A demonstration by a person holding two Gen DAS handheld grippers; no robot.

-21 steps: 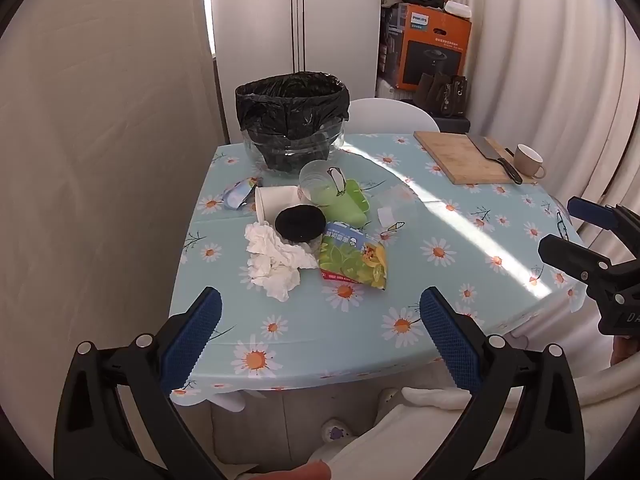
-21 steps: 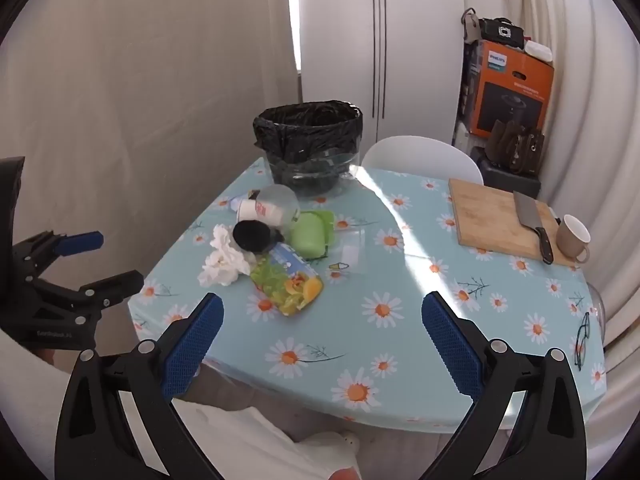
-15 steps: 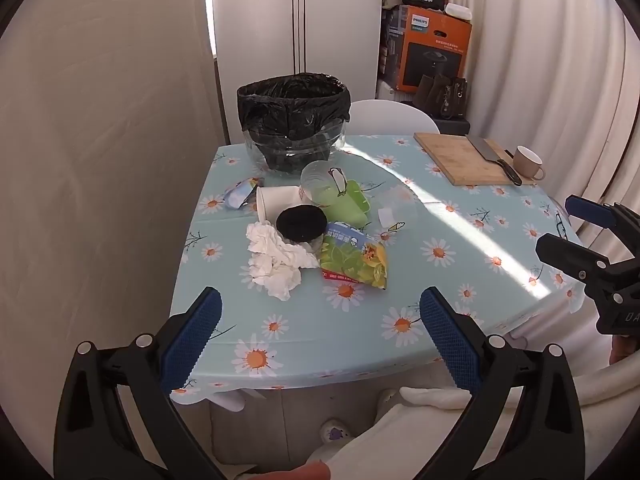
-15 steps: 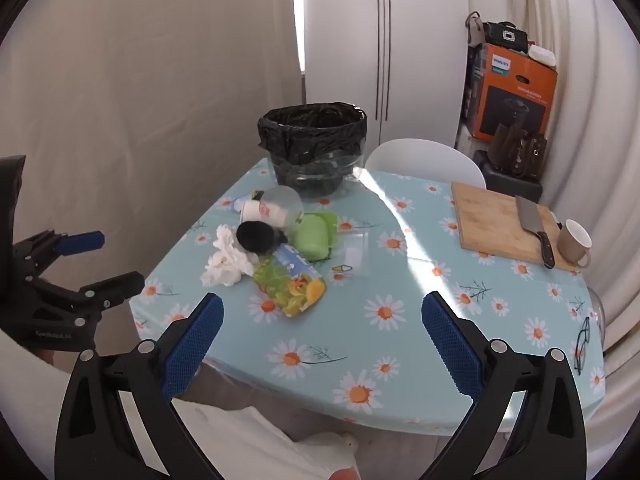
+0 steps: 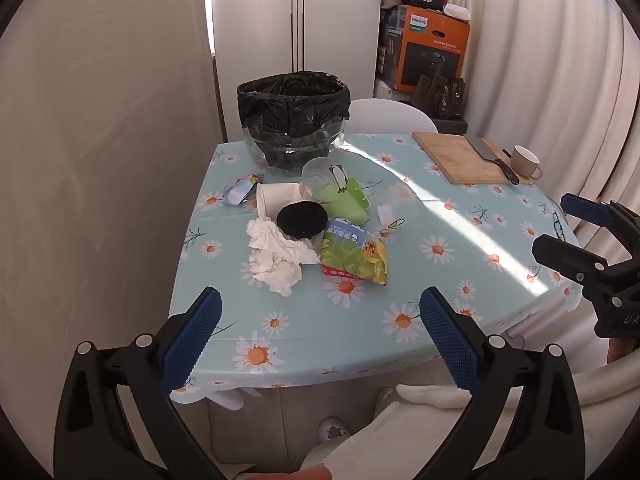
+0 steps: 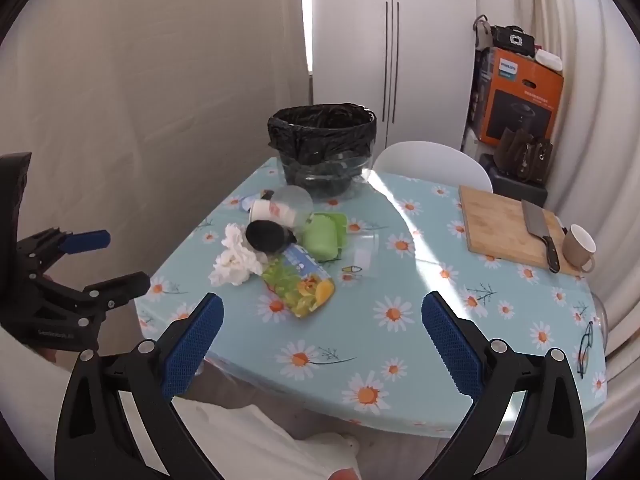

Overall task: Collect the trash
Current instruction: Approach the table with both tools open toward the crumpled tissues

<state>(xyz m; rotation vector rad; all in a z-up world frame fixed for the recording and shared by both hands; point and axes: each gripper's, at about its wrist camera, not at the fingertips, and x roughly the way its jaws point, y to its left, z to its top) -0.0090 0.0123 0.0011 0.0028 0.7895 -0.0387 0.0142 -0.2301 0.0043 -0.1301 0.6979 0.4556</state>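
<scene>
A heap of trash lies on the daisy-print table [image 5: 344,332] [image 6: 420,336]: crumpled white tissue [image 5: 276,258] [image 6: 236,260], a green snack bag [image 5: 354,256] [image 6: 302,286], a black round lid [image 5: 301,219] [image 6: 266,235], a white paper cup [image 5: 276,198] [image 6: 274,211], a green container [image 5: 346,202] [image 6: 324,234] and clear plastic cups [image 5: 396,210] [image 6: 362,250]. Behind it stands a bin with a black liner [image 5: 293,114] [image 6: 323,144]. My left gripper [image 5: 320,306] and right gripper [image 6: 322,312] hover open near the table's front edge, both empty.
A wooden cutting board [image 5: 460,158] [image 6: 508,226] with a cleaver [image 5: 490,154] [image 6: 540,226] and a beige mug [image 5: 526,162] [image 6: 580,248] lie at the far right. Glasses [image 6: 586,350] rest near the right edge. A white chair [image 6: 432,164] stands behind the table.
Both views have drifted slightly; the right gripper has shifted a little so the table sits further right and lower in its view. Nothing on the table moved.
</scene>
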